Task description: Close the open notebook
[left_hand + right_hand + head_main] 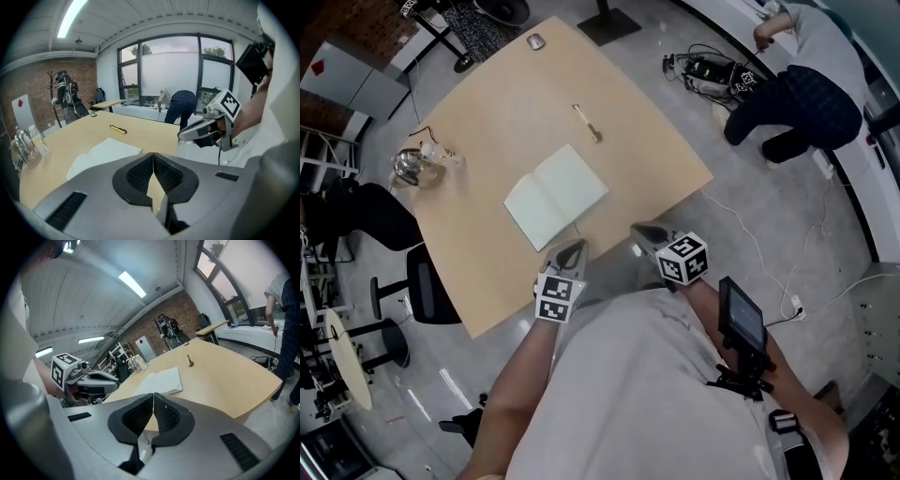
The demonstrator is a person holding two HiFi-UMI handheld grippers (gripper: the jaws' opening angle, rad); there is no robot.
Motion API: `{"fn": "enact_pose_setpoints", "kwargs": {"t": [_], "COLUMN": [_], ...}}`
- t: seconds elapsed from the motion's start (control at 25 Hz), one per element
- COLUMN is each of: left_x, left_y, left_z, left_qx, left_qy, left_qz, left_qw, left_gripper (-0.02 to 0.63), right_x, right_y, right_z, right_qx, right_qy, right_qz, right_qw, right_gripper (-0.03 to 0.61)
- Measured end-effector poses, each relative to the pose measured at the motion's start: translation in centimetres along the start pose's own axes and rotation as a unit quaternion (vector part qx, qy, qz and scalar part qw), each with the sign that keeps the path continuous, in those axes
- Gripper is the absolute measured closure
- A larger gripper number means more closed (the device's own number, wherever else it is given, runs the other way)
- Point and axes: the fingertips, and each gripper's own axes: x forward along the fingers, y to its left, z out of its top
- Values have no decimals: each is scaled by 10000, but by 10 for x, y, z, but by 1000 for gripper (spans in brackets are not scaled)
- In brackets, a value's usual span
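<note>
Left gripper [570,251] and right gripper [647,232] hover at the near edge of the table [487,112], jaws closed on nothing. Just beyond, the notebook [556,195] lies open. It is probably light and floppy, so lift one cover's outer edge.

Yellow cutter [587,123] lies on table [487,122]; mouse [535,41] beyond.

No readable text; only black-and-white square markers [228,104] on the left cube [560,298] and right cube [683,258], apparently letterless.

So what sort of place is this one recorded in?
Likely an office or lab workroom: a large wooden table holding an open notebook, an office chair beside it, plus a brick wall and tall windows.
</note>
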Motion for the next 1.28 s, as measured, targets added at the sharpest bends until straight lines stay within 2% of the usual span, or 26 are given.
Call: {"fn": "enact_pose_setpoints", "kwargs": {"t": [0.28, 0.56, 0.84, 1.28], "left_x": [36, 66, 102, 133], "left_y": [16, 42, 49, 45], "left_z": [2, 1, -11, -9], "left_qx": [697, 1155, 1708, 2094], "left_qy": [567, 992, 1536, 1785], "left_qz": [-108, -282, -431, -655], "left_qw": [9959, 9879, 9723, 9592], "left_gripper": [605, 604, 604, 604], "right_x": [4, -8, -26, -38], "right_y": [-4, 1, 3, -13], "right_z": [4, -10, -25, -28], "right_qx": [213, 566, 853, 1110], "right_qy": [-133, -258, -481, -644], "right_qz": [-55, -401, -785, -1144], "right_qw": [9997, 9973, 9921, 9851], "right_gripper": [561, 561, 561, 561]}}
